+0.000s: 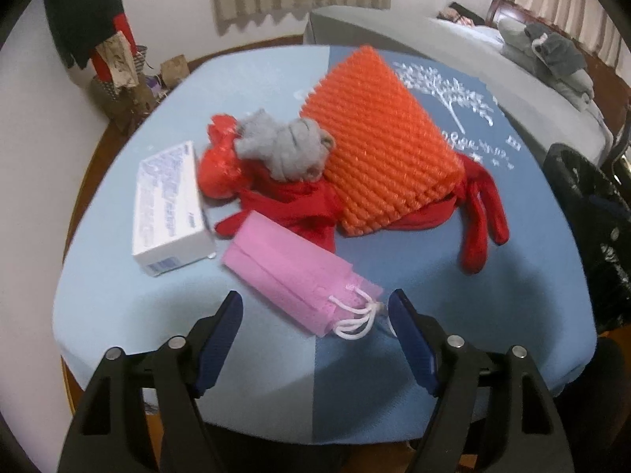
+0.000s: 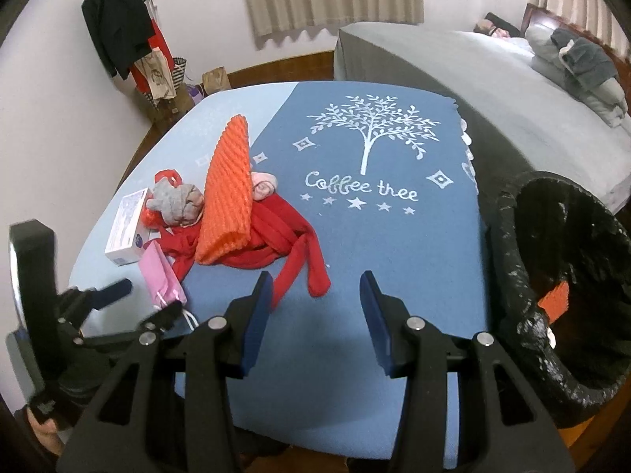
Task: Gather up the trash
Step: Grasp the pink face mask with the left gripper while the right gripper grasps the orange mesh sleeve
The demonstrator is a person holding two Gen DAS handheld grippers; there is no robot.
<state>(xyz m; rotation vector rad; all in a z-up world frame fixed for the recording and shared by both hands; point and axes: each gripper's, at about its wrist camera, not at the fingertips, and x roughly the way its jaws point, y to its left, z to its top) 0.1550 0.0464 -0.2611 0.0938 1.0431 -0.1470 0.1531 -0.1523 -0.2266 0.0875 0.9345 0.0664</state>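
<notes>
A pink pack [image 1: 288, 272] with a white drawstring lies on the blue tablecloth [image 1: 394, 276]. Its string end sits between the fingertips of my left gripper [image 1: 315, 303], which is open, and the pads do not press on it. Behind it are a white box [image 1: 169, 209], a crumpled red bag [image 1: 219, 165], a grey bundle [image 1: 284, 149], an orange foam sleeve [image 1: 378, 149] and red cloth [image 1: 481, 216]. My right gripper [image 2: 315, 282] is open over bare cloth with nothing between its fingers. To its left I see the left gripper [image 2: 144, 301] at the pink pack [image 2: 161, 272].
A bin lined with a black bag [image 2: 512, 236] stands off the table's right edge, with an orange scrap [image 2: 556, 295] inside. A grey bed [image 2: 473, 79] lies behind the table. Clothes hang on a rack [image 2: 118, 19] at the back left, with bags on the floor.
</notes>
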